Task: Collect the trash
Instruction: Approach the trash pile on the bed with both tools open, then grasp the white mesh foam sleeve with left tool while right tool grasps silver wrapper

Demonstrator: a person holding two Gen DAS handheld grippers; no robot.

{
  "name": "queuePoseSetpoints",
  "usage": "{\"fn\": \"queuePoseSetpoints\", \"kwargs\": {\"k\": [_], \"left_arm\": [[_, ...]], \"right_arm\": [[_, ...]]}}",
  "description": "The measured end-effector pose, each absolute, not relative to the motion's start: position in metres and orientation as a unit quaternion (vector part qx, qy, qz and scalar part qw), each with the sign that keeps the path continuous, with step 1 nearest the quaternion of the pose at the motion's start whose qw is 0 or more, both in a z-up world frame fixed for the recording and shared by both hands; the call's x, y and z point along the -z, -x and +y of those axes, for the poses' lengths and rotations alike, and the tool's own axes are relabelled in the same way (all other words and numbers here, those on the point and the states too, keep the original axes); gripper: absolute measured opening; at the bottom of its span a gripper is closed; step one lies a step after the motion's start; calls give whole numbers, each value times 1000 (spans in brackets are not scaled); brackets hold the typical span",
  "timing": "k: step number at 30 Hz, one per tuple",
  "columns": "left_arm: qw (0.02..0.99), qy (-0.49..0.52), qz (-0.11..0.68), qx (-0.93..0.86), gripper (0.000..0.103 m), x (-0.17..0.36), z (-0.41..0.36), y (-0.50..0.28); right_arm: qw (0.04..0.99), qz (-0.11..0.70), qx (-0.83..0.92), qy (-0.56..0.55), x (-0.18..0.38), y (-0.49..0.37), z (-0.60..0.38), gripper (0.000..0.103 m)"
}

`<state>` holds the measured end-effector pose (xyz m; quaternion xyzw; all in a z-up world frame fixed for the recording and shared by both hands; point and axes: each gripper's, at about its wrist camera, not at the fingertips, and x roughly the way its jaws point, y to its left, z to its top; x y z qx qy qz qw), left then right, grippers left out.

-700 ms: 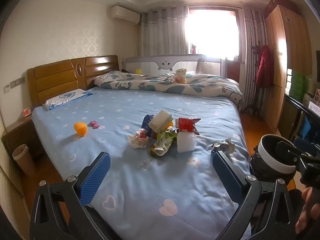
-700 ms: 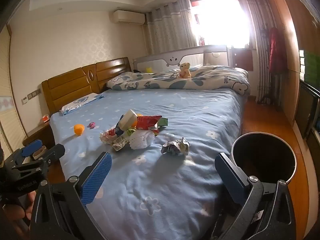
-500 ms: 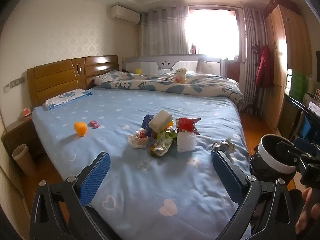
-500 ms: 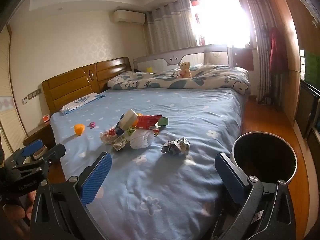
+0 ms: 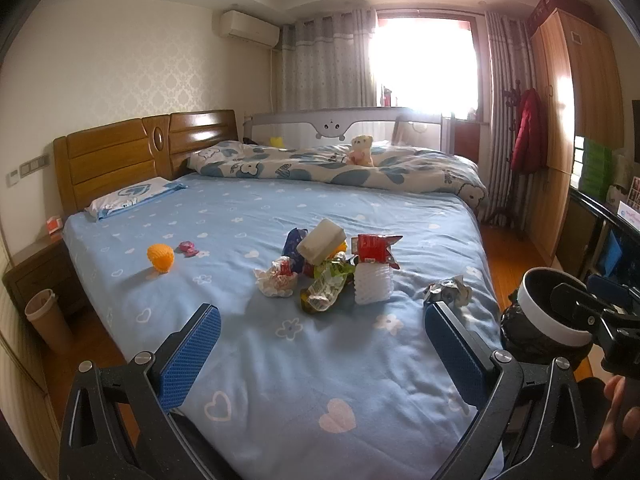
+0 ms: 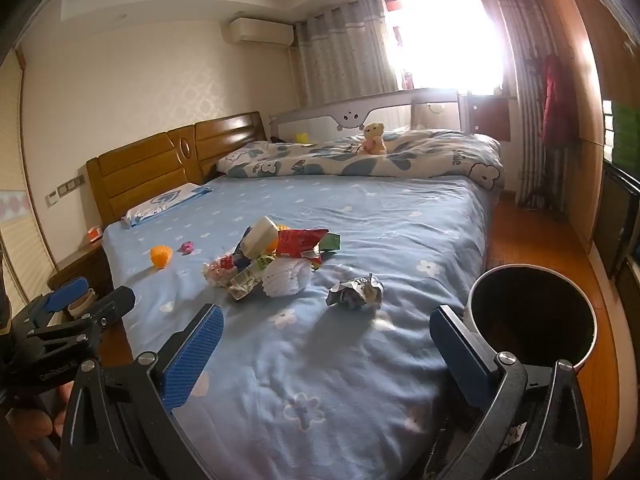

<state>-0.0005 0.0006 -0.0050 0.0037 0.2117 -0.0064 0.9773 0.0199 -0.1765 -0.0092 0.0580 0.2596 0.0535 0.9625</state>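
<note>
A pile of trash (image 5: 332, 268) lies in the middle of the blue bed: wrappers, a white foam net, a beige box. It also shows in the right wrist view (image 6: 272, 264). A crumpled foil wrapper (image 5: 448, 292) lies apart to the right, also in the right wrist view (image 6: 354, 292). An orange foam net (image 5: 161, 257) and a small pink wrapper (image 5: 188, 248) lie to the left. A black bin with a white rim (image 6: 532, 316) stands on the floor by the bed's right side. My left gripper (image 5: 320, 344) and right gripper (image 6: 326, 344) are open and empty over the bed's near edge.
A folded quilt (image 5: 340, 168) with a teddy bear (image 5: 362, 150) lies at the far side. A pillow (image 5: 132, 198) sits by the wooden headboard. A nightstand (image 5: 36, 276) and a paper cup (image 5: 48, 320) stand at the left. A wardrobe (image 5: 576, 128) lines the right wall.
</note>
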Motion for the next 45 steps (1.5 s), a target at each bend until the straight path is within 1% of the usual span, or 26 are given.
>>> {"fn": "queuePoseSetpoints", "kwargs": {"k": [9,13,18,24,26,36,38,41,43,45], "left_arm": [[976,-4,219,8,102,9,2,-6],[973,-4,230,9,102,12,3,-12],[966,0,259,10,102,18,7,-29],[952,-7,306,11,102,28,10,-64],[948,-9,318,14,102,30,9,-77],[934,-12,354,45,101,45,-7,-146],[932,-14,360,50,99,50,-12,-160],[926,-9,374,57,96,58,-16,-183],[922,-4,383,61,95,62,-18,-200],[918,0,391,63,95,66,-21,-212]], "right_arm": [[962,263,-54,-59,12,-23,-170,103],[960,267,-55,-58,21,-28,-166,103],[949,302,-62,-63,26,-42,-174,103],[931,355,-66,-62,38,-63,-177,103],[941,331,-63,-38,44,-73,-176,103],[927,368,-48,-44,72,-129,-198,102],[926,373,-41,-41,76,-141,-205,102],[918,389,-43,-56,85,-158,-214,98],[914,399,-43,-59,90,-169,-218,92],[908,410,-48,-72,97,-180,-220,90]]}}
